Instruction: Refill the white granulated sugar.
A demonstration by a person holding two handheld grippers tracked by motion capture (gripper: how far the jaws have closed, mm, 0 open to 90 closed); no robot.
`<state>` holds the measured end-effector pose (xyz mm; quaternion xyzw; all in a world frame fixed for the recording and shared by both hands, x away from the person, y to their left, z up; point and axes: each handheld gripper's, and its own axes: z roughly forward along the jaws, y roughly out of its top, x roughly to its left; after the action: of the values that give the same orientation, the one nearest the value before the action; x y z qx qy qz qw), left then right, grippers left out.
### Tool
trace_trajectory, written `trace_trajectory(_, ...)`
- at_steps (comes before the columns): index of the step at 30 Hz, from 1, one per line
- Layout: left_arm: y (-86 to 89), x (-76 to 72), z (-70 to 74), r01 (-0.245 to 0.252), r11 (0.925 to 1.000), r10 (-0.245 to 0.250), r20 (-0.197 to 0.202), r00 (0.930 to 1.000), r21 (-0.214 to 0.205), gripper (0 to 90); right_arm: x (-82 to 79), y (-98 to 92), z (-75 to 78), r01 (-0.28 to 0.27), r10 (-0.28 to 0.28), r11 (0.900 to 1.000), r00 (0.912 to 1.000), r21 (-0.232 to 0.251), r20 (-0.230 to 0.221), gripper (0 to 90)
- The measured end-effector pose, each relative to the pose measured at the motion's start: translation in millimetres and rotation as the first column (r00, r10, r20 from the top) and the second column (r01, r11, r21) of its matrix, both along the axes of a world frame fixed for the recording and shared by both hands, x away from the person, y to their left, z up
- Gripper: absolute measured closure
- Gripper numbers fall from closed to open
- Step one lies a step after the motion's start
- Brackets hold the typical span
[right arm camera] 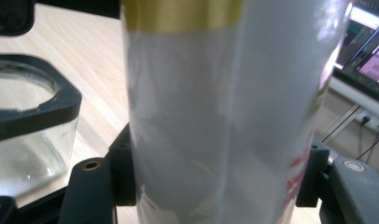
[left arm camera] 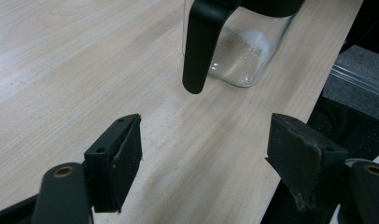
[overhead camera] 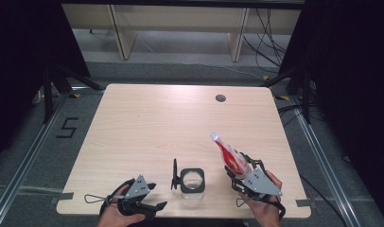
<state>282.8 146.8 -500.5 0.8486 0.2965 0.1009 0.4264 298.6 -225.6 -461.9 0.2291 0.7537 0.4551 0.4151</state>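
My right gripper (overhead camera: 238, 176) clasps the tilted red-and-white bottle (overhead camera: 230, 156) beside the glass jar (overhead camera: 192, 182); my left gripper (overhead camera: 154, 196) gapes empty

Glass jug (overhead camera: 192, 181) on wooden table (overhead camera: 147, 127)

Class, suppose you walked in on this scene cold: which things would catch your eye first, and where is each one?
The red and white bottle stands out, clamped in the right claw and tilted up over the table's near right part. Next comes the glass jar with its black rim and handle, at the near edge between the hands. The left claw waits open beside it, holding nothing.
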Motion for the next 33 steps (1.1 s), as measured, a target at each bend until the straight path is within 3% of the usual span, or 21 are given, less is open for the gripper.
trace_trajectory(1,-0.9,-0.9,-0.4,-0.005,0.9997,0.005,-0.008,1.0,-0.023,26.0,-2.3,0.2,0.7,-0.003,0.003,0.9998,1.0,-0.018,0.003,37.3)
trace_trajectory(4,-1.0,-1.1,-0.6,-0.006,0.9998,0.006,-0.007,1.0,-0.021,26.0,-7.9,2.6,1.9,-0.006,0.008,0.9959,0.9995,-0.09,0.03,37.4)
trace_trajectory(6,-0.7,-0.8,-0.6,-0.006,0.9999,0.006,-0.005,1.0,-0.013,25.9,-9.1,3.6,2.1,-0.006,0.011,0.9937,0.9993,-0.112,0.037,37.4)
trace_trajectory(9,-0.2,-0.3,-0.6,0.012,0.9999,-0.012,-0.003,0.9999,0.001,25.9,-12.6,6.8,3.0,-0.012,0.027,0.9805,0.9971,-0.196,0.072,37.4)
trace_trajectory(10,-0.9,-0.8,-1.0,-0.002,0.9999,0.002,-0.008,1.0,-0.013,25.9,-13.6,7.6,3.7,-0.006,0.027,0.9741,0.9955,-0.226,0.091,37.4)
trace_trajectory(11,-0.9,-0.8,-1.0,-0.002,0.9999,0.002,-0.008,1.0,-0.013,25.9,-13.6,7.6,3.7,-0.006,0.027,0.9741,0.9955,-0.226,0.091,37.4)
trace_trajectory(13,1.6,0.9,-0.3,0.009,0.9998,-0.009,-0.001,1.0,0.016,25.9,-16.0,8.7,5.5,-0.001,0.039,0.9545,0.9918,-0.298,0.122,37.5)
trace_trajectory(15,2.2,1.8,-0.2,0.022,0.9995,-0.023,0.012,0.9997,0.023,25.9,-17.1,8.5,6.3,0.008,0.042,0.9435,0.9889,-0.331,0.142,37.5)
trace_trajectory(16,2.5,2.2,-0.1,0.029,0.9992,-0.029,0.018,0.9994,0.027,25.9,-16.8,8.1,7.2,0.002,0.057,0.9317,0.9868,-0.363,0.152,37.5)
trace_trajectory(17,2.5,2.2,-0.1,0.029,0.9992,-0.029,0.018,0.9994,0.027,25.9,-16.8,8.1,7.2,0.002,0.057,0.9317,0.9868,-0.363,0.152,37.5)
trace_trajectory(20,1.2,1.9,-0.8,0.025,0.9996,-0.025,0.013,0.9996,0.012,25.9,-15.3,4.8,7.4,0.014,0.067,0.9085,0.9817,-0.418,0.178,37.5)
trace_trajectory(21,1.2,1.9,-0.8,0.025,0.9996,-0.025,0.013,0.9996,0.012,25.9,-15.3,4.8,7.4,0.014,0.067,0.9085,0.9817,-0.418,0.178,37.5)
trace_trajectory(22,1.2,1.9,-0.8,0.024,0.9996,-0.024,0.014,0.9996,0.012,25.9,-14.4,3.5,6.3,0.018,0.071,0.8984,0.9799,-0.439,0.186,37.5)
trace_trajectory(23,1.2,1.9,-0.8,0.024,0.9996,-0.024,0.014,0.9996,0.012,25.9,-14.4,3.5,6.3,0.018,0.071,0.8984,0.9799,-0.439,0.186,37.5)
trace_trajectory(24,1.2,1.9,-0.8,0.025,0.9997,-0.025,0.012,0.9996,0.008,25.9,-13.9,3.2,5.3,0.025,0.079,0.8767,0.9776,-0.48,0.195,37.6)
trace_trajectory(27,0.6,1.6,-1.1,0.019,0.9998,-0.019,0.009,0.9998,-0.003,25.9,-15.4,3.1,3.6,0.03,0.072,0.874,0.9791,-0.485,0.19,37.6)
trace_trajectory(28,0.9,1.6,-0.9,0.02,0.9998,-0.02,0.009,0.9998,-0.003,25.9,-14.7,3.1,3.7,0.034,0.087,0.8607,0.9733,-0.508,0.213,37.6)
trace_trajectory(29,0.9,1.6,-0.9,0.02,0.9998,-0.02,0.009,0.9998,-0.003,25.9,-14.7,3.1,3.7,0.034,0.087,0.8607,0.9733,-0.508,0.213,37.6)
trace_trajectory(31,2.0,2.0,-0.3,0.024,0.9996,-0.025,0.013,0.9996,0.013,25.9,-17.2,3.6,3.9,0.045,0.082,0.851,0.9728,-0.523,0.217,37.6)
trace_trajectory(32,2.1,1.3,-0.2,0.014,0.9999,-0.014,0.001,0.9999,0.009,25.9,-17.8,3.9,4.4,0.054,0.091,0.8336,0.968,-0.55,0.234,37.6)
trace_trajectory(33,2.1,1.3,-0.2,0.014,0.9999,-0.014,0.001,0.9999,0.009,25.9,-17.8,3.9,4.4,0.054,0.091,0.8336,0.968,-0.55,0.234,37.6)
